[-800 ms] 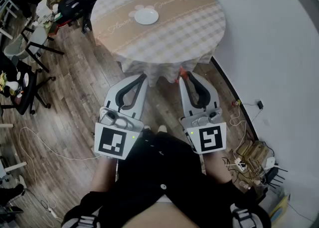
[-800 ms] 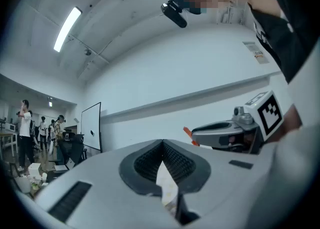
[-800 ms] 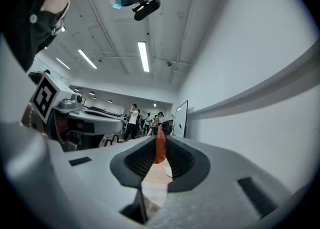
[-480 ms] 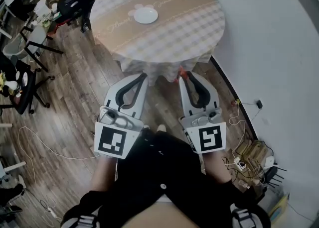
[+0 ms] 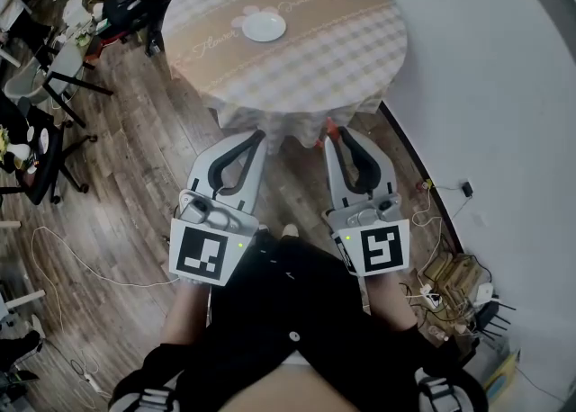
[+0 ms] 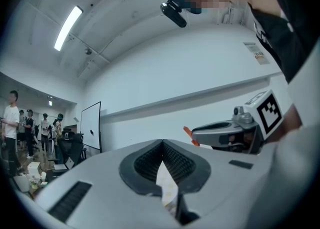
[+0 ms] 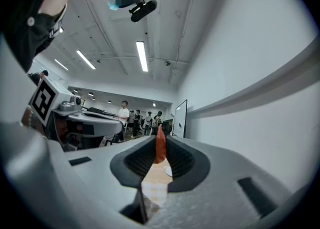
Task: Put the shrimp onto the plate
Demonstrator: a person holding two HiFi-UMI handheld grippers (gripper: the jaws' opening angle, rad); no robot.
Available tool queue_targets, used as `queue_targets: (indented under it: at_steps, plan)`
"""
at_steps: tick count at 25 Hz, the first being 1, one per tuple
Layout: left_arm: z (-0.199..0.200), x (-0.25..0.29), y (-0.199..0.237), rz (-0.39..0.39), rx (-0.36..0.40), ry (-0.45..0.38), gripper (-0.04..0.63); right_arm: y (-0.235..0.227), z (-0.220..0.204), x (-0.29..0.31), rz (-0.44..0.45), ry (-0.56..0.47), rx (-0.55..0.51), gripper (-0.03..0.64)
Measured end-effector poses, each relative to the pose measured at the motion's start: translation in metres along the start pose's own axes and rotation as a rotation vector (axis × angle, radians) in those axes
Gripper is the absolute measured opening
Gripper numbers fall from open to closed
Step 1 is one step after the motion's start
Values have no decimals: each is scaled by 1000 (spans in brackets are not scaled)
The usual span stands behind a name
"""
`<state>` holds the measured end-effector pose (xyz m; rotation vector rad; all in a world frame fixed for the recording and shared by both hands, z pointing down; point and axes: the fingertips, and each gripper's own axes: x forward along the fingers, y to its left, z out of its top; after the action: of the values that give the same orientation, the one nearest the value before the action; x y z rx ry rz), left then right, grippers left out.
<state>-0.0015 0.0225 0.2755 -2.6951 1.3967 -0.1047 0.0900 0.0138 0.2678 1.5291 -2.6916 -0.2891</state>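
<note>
Two grippers held short of one round checked-cloth table [image 5: 324, 50], right gripper [image 5: 337, 134] clamped on one orange-red shrimp [image 7: 160, 146], left gripper [image 5: 259, 137] closed and empty, one white round plate [image 5: 265, 29] far across it, office chairs [image 5: 52, 68] at left

Cursive script on the tablecloth [image 5: 342, 50] and a wall notice [image 6: 257, 53], both illegible

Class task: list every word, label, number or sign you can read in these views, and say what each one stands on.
No text reads for certain.
Table runner: cursive script, too small to read.
Wall notice: print too small to read.
Cubes on the left claw and right claw: square marker patterns only, no letters or numbers.
</note>
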Motion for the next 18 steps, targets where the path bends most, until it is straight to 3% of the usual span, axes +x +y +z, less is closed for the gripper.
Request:
queue_targets:
  at_steps: [18]
  plan:
    - [0, 2, 9, -12, 5, -15, 3, 3, 0, 7, -12, 3, -10, 49]
